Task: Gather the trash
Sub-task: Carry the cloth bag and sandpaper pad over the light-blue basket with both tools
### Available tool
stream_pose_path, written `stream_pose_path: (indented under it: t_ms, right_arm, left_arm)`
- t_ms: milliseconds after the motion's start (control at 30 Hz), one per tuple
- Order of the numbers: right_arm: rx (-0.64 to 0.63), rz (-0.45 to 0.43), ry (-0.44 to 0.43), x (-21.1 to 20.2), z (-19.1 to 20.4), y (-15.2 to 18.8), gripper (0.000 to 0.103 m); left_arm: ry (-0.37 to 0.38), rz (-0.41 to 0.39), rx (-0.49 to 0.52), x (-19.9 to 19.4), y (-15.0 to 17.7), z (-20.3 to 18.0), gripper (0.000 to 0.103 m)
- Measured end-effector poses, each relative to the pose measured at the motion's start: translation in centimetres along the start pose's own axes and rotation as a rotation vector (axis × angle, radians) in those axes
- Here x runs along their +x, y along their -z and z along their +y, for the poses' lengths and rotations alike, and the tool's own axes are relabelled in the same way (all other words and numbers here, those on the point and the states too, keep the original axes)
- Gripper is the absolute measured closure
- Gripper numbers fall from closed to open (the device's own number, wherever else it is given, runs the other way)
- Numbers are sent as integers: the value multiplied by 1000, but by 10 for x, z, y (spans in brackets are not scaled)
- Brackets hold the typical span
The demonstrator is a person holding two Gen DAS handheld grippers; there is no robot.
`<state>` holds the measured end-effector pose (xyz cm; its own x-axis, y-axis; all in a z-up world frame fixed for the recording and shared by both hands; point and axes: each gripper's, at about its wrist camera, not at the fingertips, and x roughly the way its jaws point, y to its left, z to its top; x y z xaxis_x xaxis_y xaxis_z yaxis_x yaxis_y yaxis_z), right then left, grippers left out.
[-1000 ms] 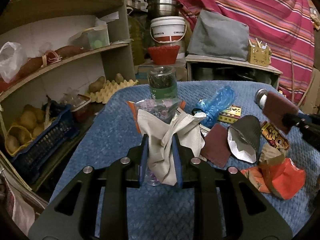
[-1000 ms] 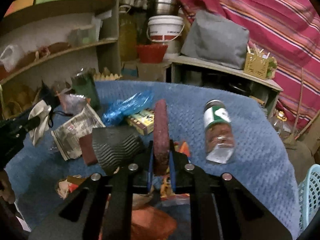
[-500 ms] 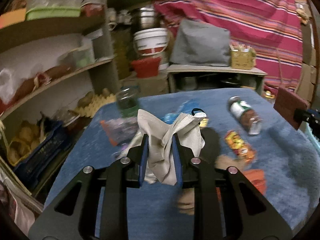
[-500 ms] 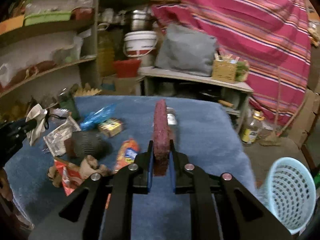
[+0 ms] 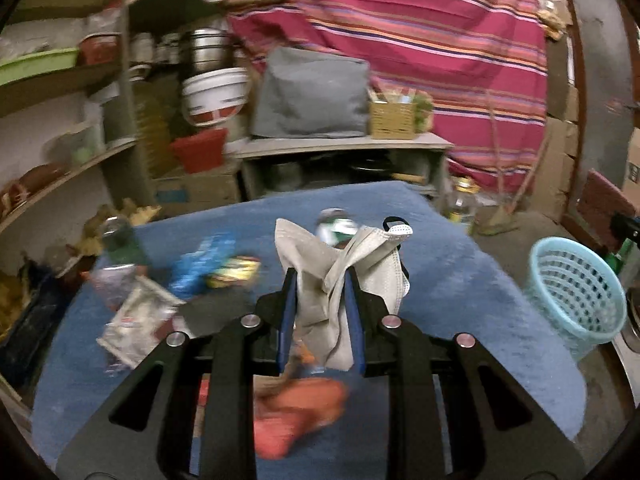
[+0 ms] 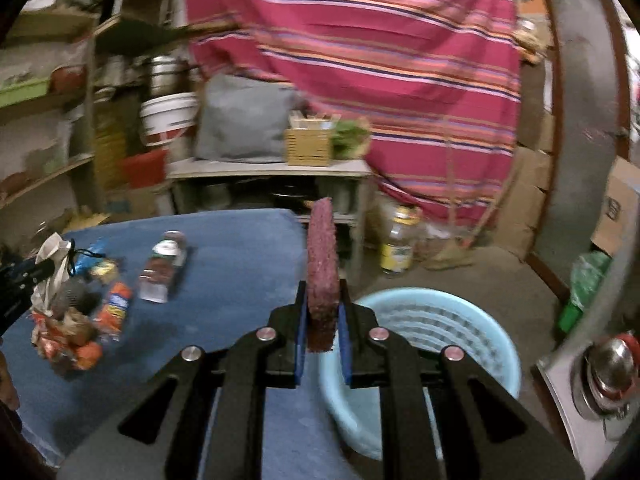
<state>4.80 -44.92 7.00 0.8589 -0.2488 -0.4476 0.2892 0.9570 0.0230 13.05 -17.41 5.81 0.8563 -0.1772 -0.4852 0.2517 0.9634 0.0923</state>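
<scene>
My left gripper is shut on a crumpled grey face mask, held above the blue-covered table. My right gripper is shut on a dark red scouring pad, held upright beside the table's right edge, just left of a light blue basket on the floor. The basket also shows in the left wrist view, with the pad above it. Wrappers, a jar and a blue bag lie on the table.
Shelves with food and tubs stand to the left. A low cabinet with a grey bag and wicker box stands behind the table. A bottle and green item stand on the floor; a metal pot sits right.
Both grippers have swung right, still holding the mask and the pad. The right gripper has left the table and now hangs by the blue basket.
</scene>
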Motion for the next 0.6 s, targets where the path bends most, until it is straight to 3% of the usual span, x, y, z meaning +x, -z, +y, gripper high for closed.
stream_pose_path:
  t_ms: [233,600]
  right_arm:
    - [81,34,104,4,-88,19,89]
    - [168,65,117,33,-138,35,89]
  left_arm:
    - [87,-3,71,15,-2,-95,81]
    - [276,31,158,49,1,-223,81]
